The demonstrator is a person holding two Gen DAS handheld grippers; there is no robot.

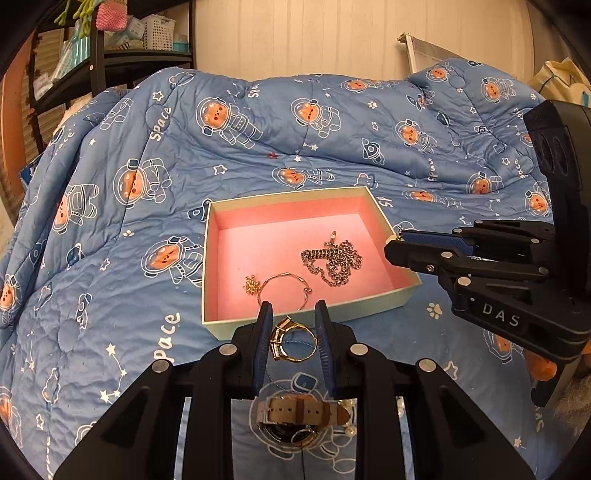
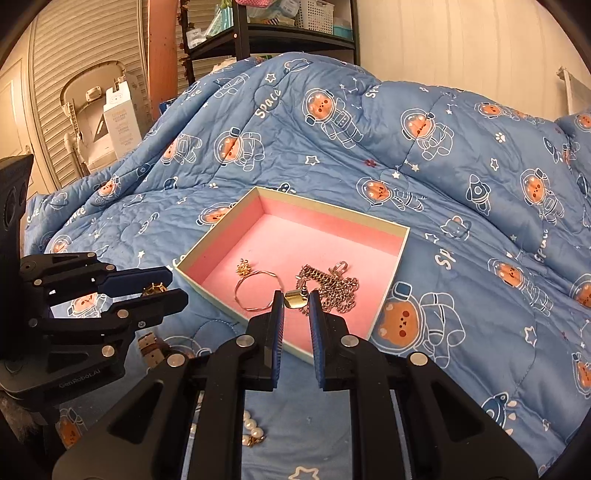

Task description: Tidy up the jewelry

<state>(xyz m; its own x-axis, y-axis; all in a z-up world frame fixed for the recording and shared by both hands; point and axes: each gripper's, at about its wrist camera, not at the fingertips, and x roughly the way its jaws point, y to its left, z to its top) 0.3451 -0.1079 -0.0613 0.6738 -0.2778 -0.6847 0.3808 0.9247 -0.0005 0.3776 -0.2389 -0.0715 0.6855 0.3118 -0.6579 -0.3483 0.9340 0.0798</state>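
A pink-lined box [image 1: 402, 291] [image 2: 221, 240] sits on the blue quilt. In it lie a silver chain [image 1: 334, 260] [image 2: 332, 288] and a thin gold bangle with a charm [image 1: 282, 288] [image 2: 255, 291]. My left gripper [image 1: 293, 314] is shut on a gold ring [image 1: 291, 338], held just before the box's near wall; it shows in the right wrist view [image 2: 173, 284]. My right gripper [image 2: 296, 301] is shut on a small gold piece [image 2: 295, 298] over the box's near part; it also shows in the left wrist view [image 1: 397, 245]. A brown-strapped watch [image 1: 299, 417] lies under the left gripper.
Pearl jewelry [image 2: 253, 424] lies on the quilt [image 1: 110, 295] below the right gripper, with pearls [image 1: 351, 428] beside the watch. A black shelf with baskets [image 2: 295, 26] stands behind the bed. A folded chair and carton [image 2: 107, 122] stand at the left.
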